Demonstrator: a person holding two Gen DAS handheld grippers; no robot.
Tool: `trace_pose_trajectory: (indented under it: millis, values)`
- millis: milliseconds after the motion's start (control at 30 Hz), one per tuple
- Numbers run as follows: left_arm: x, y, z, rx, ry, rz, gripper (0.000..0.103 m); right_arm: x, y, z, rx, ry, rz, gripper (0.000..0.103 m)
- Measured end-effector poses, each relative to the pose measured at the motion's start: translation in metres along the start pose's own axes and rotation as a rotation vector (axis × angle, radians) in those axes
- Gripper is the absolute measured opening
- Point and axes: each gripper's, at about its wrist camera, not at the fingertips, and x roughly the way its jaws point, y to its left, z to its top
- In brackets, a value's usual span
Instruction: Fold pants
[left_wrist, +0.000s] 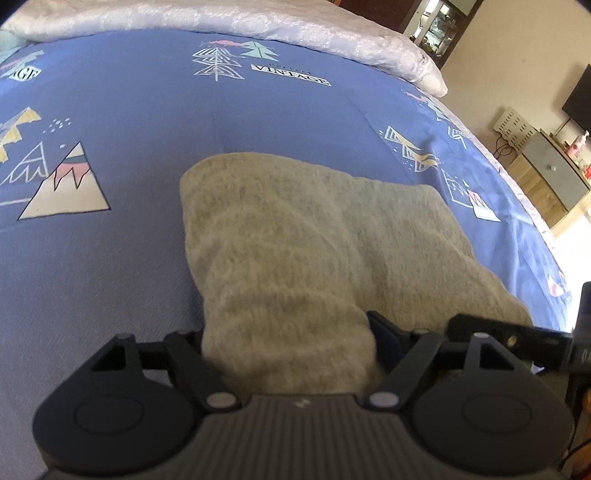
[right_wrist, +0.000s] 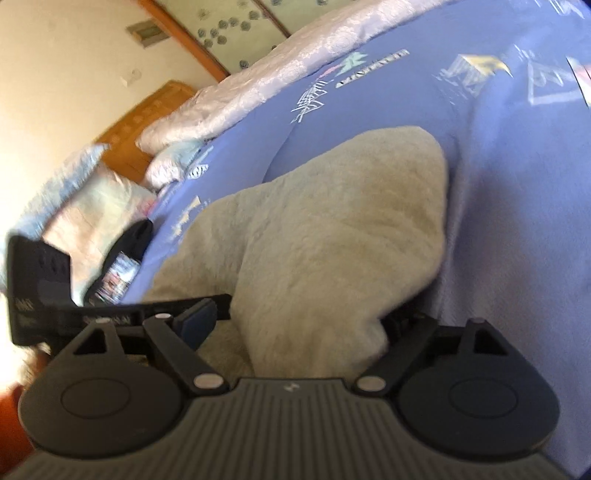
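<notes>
The pants (left_wrist: 314, 236) are a beige fuzzy bundle lying on the blue patterned bed sheet (left_wrist: 110, 266). My left gripper (left_wrist: 291, 354) has a fold of the pants bunched between its fingers, which hides the fingertips. In the right wrist view the same pants (right_wrist: 332, 236) rise as a lifted hump over the sheet (right_wrist: 517, 206). My right gripper (right_wrist: 306, 332) also has pants cloth bunched between its fingers. The other gripper's black body shows at the right edge of the left wrist view (left_wrist: 517, 332) and at the left of the right wrist view (right_wrist: 40, 284).
A pale quilt (left_wrist: 258, 22) lies along the far edge of the bed. Pillows (right_wrist: 92, 206) and a dark item (right_wrist: 125, 258) sit by the wooden headboard (right_wrist: 147, 110). A cabinet (left_wrist: 554, 173) and a wall screen (left_wrist: 580, 96) stand beyond the bed's right edge.
</notes>
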Motion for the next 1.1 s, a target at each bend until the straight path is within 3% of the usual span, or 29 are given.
trace_pose_trajectory:
  millis: [67,133,200,267,333,533,1100]
  values:
    - [-0.002,0.001,-0.001,-0.013,0.003,0.0,0.076,-0.007,-0.009,0.0,0.064,-0.004,0.018,0.078]
    - [-0.004,0.0,-0.003,-0.008,0.001,0.009,0.075,-0.012,-0.018,-0.001,0.123,-0.003,0.023,0.063]
    - [-0.005,-0.001,-0.005,-0.006,-0.002,0.012,0.071,-0.015,-0.026,-0.002,0.176,-0.001,0.028,0.056]
    - [-0.005,-0.001,-0.004,-0.016,0.001,0.013,0.066,-0.014,-0.024,-0.001,0.2,0.009,0.021,0.05]
    - [-0.006,-0.003,-0.004,-0.018,0.005,0.02,0.061,-0.01,-0.014,0.001,0.173,0.03,-0.016,0.036]
    - [-0.007,-0.018,-0.007,0.01,-0.011,0.092,0.057,-0.005,0.032,-0.005,-0.068,0.032,-0.19,0.032]
    - [-0.004,-0.022,-0.004,-0.005,0.011,0.119,0.058,0.0,0.037,-0.006,-0.112,0.039,-0.221,0.032]
